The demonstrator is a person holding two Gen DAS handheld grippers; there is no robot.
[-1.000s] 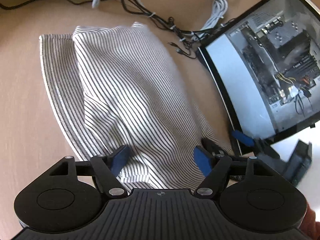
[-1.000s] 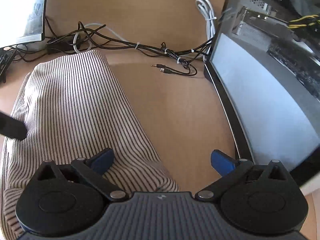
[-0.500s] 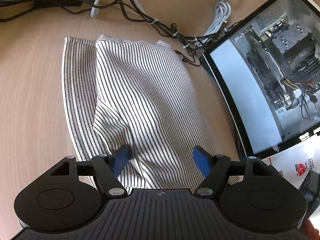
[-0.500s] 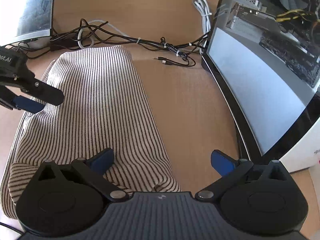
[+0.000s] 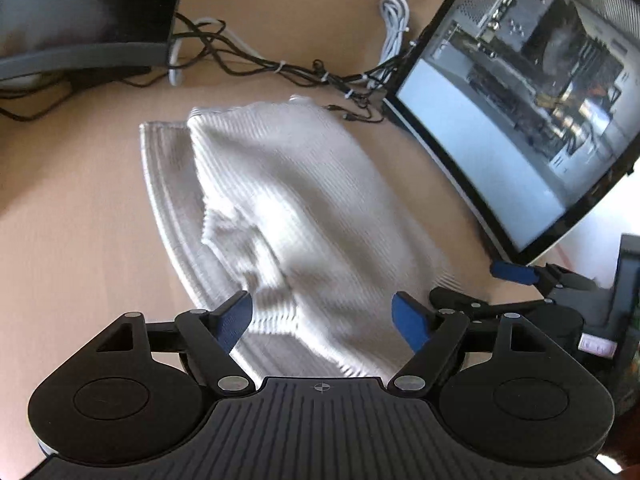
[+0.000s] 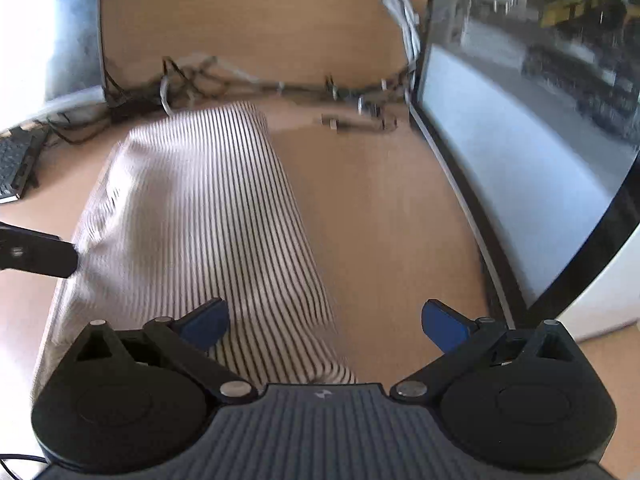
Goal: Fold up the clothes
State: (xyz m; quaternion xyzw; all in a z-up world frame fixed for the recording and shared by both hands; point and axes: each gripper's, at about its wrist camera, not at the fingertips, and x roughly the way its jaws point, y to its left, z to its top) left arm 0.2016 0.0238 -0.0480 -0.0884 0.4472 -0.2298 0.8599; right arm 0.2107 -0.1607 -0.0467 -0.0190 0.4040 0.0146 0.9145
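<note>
Striped garment folded on the bench, both tools spread apart.

The left tool (image 5: pixel 322 316) and right tool (image 6: pixel 324 322) are held with fingers apart at the bottom of each frame, nothing clamped. The striped garment (image 6: pixel 200 216) is seen mid-frame on the bench (image 6: pixel 380 220); cables (image 5: pixel 280 68) are strewn beyond.

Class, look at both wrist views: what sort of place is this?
Probably a home or office computer desk: a light wooden desktop, a glass-sided computer case, tangled black cables and a dark keyboard.

Black ribbed grippers (image 5: pixel 322 316) (image 6: pixel 324 322), blue fingertip pads (image 5: pixel 236 316), silver pivot screws
</note>
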